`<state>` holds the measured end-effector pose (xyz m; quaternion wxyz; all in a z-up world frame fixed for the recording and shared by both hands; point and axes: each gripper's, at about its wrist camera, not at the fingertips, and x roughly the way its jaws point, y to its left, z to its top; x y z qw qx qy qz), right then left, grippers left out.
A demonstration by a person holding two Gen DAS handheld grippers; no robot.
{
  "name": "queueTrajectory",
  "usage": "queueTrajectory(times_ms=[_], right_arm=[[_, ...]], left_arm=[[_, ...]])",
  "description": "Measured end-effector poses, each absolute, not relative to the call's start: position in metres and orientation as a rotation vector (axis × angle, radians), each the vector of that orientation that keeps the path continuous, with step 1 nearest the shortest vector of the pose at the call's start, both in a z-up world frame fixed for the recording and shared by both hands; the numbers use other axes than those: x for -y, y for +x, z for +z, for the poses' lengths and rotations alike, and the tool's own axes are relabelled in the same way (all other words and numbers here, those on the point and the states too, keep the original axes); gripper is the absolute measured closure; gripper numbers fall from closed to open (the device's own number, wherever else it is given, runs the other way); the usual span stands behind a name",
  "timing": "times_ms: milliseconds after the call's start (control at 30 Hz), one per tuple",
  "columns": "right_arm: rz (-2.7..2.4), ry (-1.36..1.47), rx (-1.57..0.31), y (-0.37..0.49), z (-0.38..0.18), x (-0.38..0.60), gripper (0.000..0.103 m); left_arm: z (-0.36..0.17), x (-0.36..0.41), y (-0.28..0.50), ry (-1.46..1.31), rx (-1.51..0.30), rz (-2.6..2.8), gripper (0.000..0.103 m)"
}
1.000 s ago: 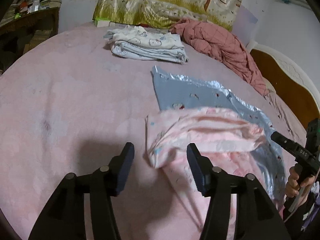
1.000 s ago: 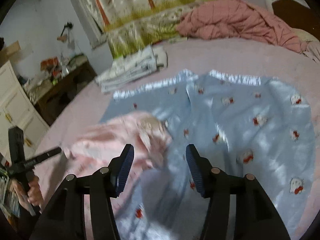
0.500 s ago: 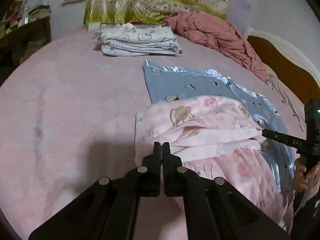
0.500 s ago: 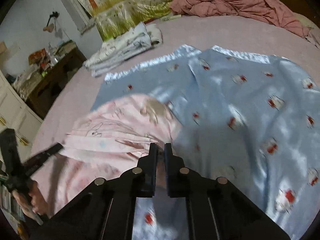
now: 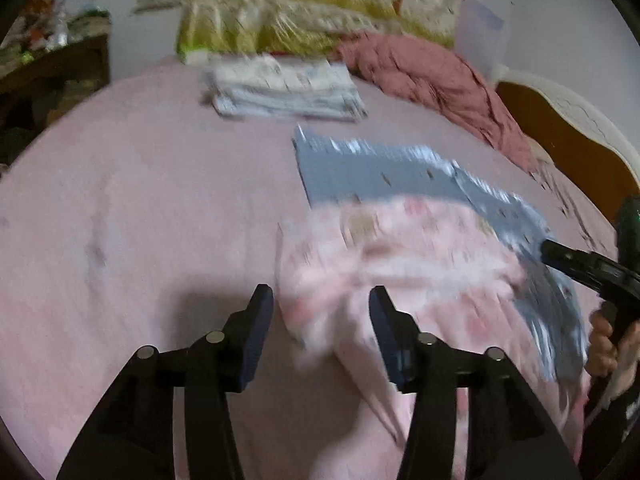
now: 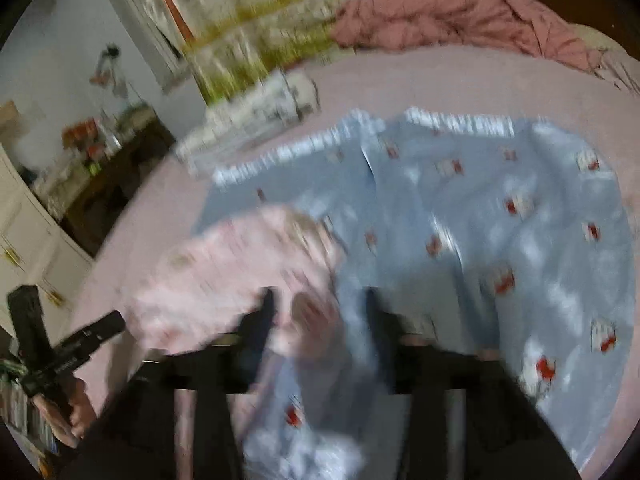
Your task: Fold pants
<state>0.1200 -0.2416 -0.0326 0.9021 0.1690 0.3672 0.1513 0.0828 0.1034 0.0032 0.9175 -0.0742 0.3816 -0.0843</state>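
Hovering over the bed (image 5: 132, 208), the left tool (image 5: 321, 334) has just been opening: its jaws stand apart, and the near edge of the pink pants (image 5: 400, 264) lies between them with neither pad pressing on it. Those pants sit in a rumpled, half-folded heap on top of the blue pants (image 5: 372, 176), near the middle of the bed, and that is the worry. Any new grab here could pinch the blue cloth along with the pink and drag both garments out of line.

Further right, the right tool (image 6: 320, 320) has just been opening too, its jaws parted and gripping nothing, with pink and blue cloth both lying between them. Both views are blurred, so exact layers are hard to tell. If this tool closes where it hangs, it may well catch the wrong layer. A loose fold with nothing holding it can also slump open. The white stack (image 5: 286, 90) at the far side looks safely clear.
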Motion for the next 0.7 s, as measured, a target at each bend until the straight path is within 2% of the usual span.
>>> queueTrajectory(times_ms=[67, 200, 267, 300, 333, 367, 400, 433, 533, 700], right_arm=[[0.319, 0.319, -0.732, 0.125, -0.022, 0.233, 0.049], [0.311, 0.296, -0.809, 0.145, -0.025, 0.212, 0.049], [0.307, 0.312, -0.851, 0.153, -0.036, 0.210, 0.054], [0.308, 0.308, -0.874, 0.156, -0.041, 0.209, 0.058], [0.323, 0.307, -0.902, 0.158, -0.048, 0.207, 0.061], [0.330, 0.307, -0.910, 0.156, -0.052, 0.206, 0.074], [0.338, 0.303, -0.919, 0.155, -0.056, 0.205, 0.090], [0.349, 0.293, -0.923, 0.152, -0.058, 0.205, 0.094], [0.360, 0.278, -0.870, 0.136, -0.054, 0.209, 0.096], [0.378, 0.239, -0.830, 0.116, -0.044, 0.212, 0.096]], left_arm=[[0.006, -0.102, 0.096, -0.117, -0.787, -0.148, 0.055], [-0.008, -0.104, 0.124, -0.169, -0.874, -0.152, 0.056], [-0.017, -0.101, 0.128, -0.168, -0.902, -0.156, 0.059], [-0.021, -0.099, 0.128, -0.167, -0.917, -0.165, 0.065], [-0.024, -0.099, 0.127, -0.169, -0.921, -0.171, 0.086], [-0.026, -0.099, 0.124, -0.165, -0.924, -0.180, 0.098], [-0.026, -0.099, 0.119, -0.164, -0.909, -0.186, 0.098], [-0.024, -0.100, 0.113, -0.162, -0.880, -0.185, 0.098], [-0.010, -0.100, 0.092, -0.125, -0.785, -0.193, 0.098], [-0.001, -0.091, 0.072, -0.031, -0.741, -0.189, 0.098]])
